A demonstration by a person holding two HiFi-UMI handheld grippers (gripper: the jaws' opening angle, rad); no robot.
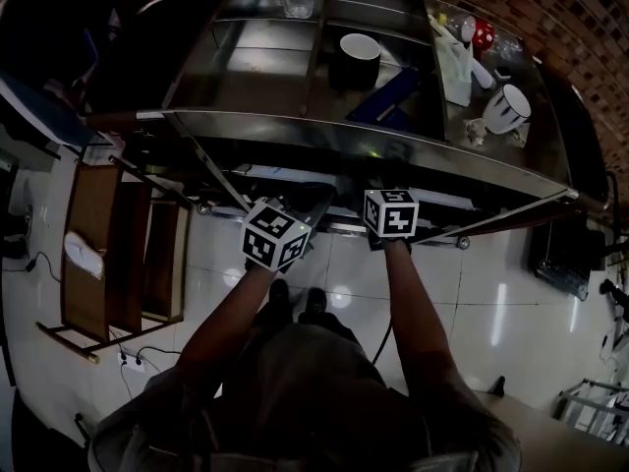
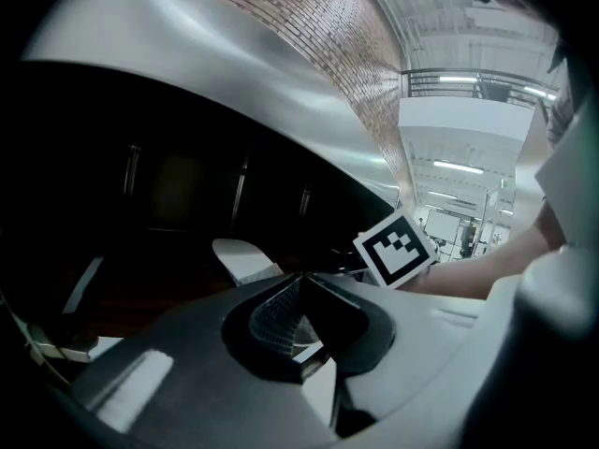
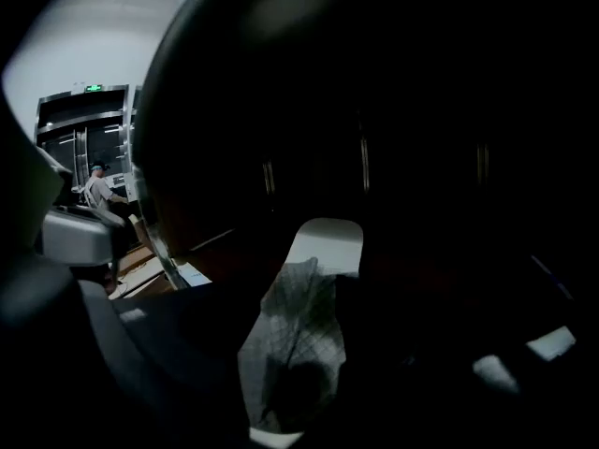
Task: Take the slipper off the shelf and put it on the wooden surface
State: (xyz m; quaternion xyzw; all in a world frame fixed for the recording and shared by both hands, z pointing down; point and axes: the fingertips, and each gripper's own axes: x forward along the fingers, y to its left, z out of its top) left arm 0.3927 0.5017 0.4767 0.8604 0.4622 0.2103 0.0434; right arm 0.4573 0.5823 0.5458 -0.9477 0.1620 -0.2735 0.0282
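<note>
Under the long steel table (image 1: 393, 141), the white flat slipper (image 3: 323, 241) lies on the dark shelf (image 3: 421, 279), just ahead of your right gripper (image 3: 346, 293), whose jaws are wide apart and empty. Your left gripper (image 2: 299, 283) is closed on nothing. The slipper is probably light and floppy, so pinch the sole's near edge.

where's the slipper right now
In the head view the slipper lies at the far left on the wooden rack, which stands on the floor left of the metal table.
</note>
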